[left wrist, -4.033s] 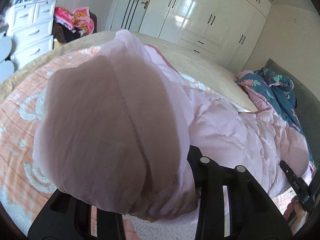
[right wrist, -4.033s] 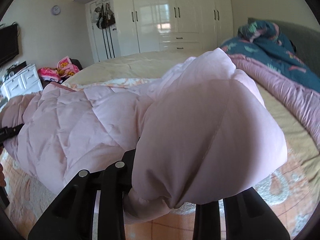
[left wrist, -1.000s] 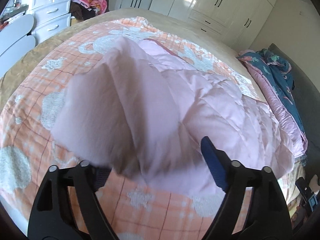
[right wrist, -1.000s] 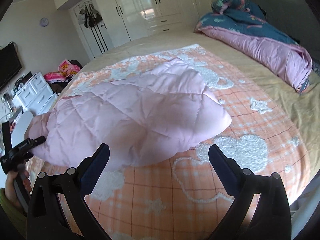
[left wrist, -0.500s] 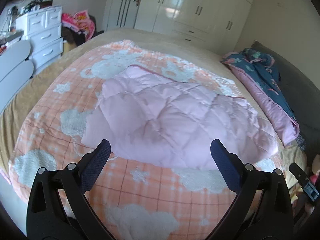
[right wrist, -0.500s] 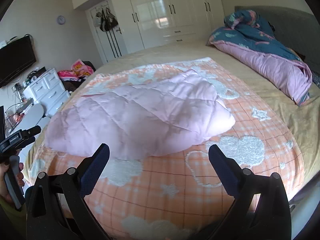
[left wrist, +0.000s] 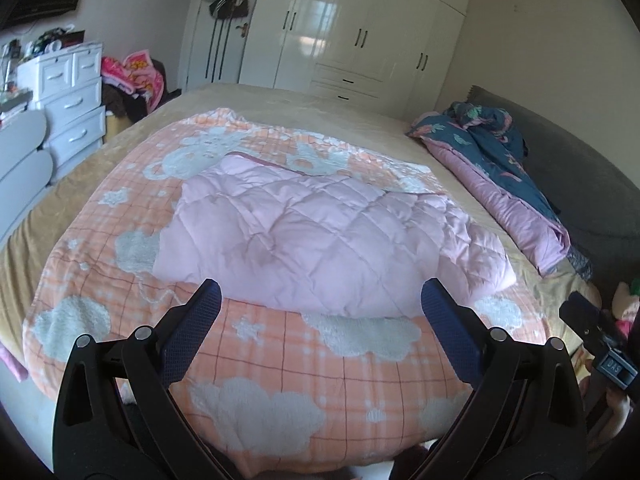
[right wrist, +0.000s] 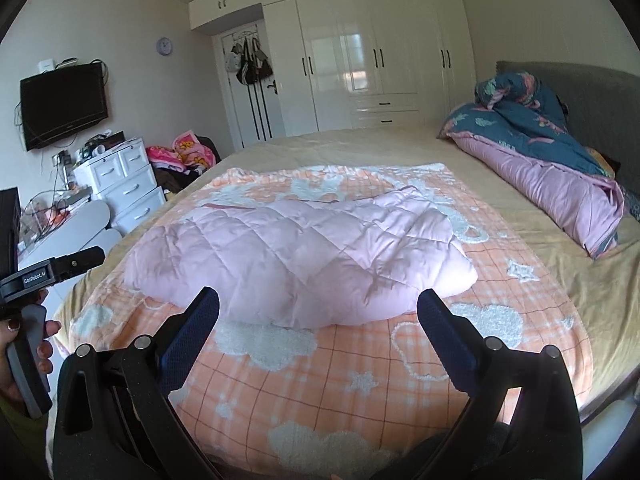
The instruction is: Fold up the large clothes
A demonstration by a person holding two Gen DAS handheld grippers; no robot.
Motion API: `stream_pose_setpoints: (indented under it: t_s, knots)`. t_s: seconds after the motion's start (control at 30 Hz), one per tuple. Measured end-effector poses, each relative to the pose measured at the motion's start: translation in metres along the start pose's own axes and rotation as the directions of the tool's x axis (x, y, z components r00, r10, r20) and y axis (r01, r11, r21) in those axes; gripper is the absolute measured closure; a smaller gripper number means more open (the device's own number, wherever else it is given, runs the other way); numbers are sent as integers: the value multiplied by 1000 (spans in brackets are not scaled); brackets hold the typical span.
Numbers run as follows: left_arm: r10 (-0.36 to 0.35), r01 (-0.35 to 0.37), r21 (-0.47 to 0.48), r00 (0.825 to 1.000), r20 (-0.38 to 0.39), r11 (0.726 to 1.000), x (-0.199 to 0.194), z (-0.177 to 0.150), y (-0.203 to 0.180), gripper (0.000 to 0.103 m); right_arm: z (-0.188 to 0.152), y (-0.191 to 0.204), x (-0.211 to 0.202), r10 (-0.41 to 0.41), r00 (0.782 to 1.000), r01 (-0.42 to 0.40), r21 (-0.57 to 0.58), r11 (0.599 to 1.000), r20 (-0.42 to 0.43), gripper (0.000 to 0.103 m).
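Jacket (left wrist: 320,236), pink and quilted, lies folded into a thick bundle on the blanket (left wrist: 280,368), beyond the tips of both tongs and apart from them. In the left wrist view it sits past the left gripper (left wrist: 320,300); in the right wrist view it sits past the right gripper (right wrist: 318,304), spread a little toward that picture's left.

The blanket is orange check with white fleecy clouds and stars, spread over a beige bed (right wrist: 360,148). A blue and pink duvet (right wrist: 552,160) is heaped by the grey headboard (right wrist: 600,96). White wardrobes (right wrist: 380,52) line the far wall, with bags hung on a door, a white drawer unit (right wrist: 120,188), a wall television (right wrist: 64,104) and a clock (right wrist: 164,46).

The left gripper's jaws have just been opening and now stand wide, nothing between them. The right gripper's jaws gape equally wide, empty, touching nothing. A hand (right wrist: 24,360) holds the left gripper's handle at the right view's left edge.
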State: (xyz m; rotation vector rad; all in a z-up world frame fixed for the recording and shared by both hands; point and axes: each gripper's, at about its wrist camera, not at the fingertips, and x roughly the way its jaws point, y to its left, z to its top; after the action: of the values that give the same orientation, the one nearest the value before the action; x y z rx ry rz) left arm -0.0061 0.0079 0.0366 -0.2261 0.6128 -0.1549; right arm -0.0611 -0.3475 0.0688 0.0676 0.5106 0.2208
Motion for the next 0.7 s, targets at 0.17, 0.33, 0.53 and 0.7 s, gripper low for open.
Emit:
stream_pose_setpoints:
  t_s: [0.17,0.33,0.53,0.7]
  knots:
    - [-6,6,13,1000,-10,1000,-2,-23,-10,9,-18,0,-1,-4,1000,4,-3,1000,-13,4]
    - [-14,14,6,999,-40,1000,6,-48,-14,9,-39,-3,7,-4,999,5,34,999,-43,4]
    - [17,-16,12,997,-74,1000,17,-60,-18,9,-46,6,16,-17,997,18,9,1000,-74,4]
    - [17,-16,22,997,-77,1000,18,-60,-21,9,-49,9,21,-3,996,4,4,1000,-91,4]
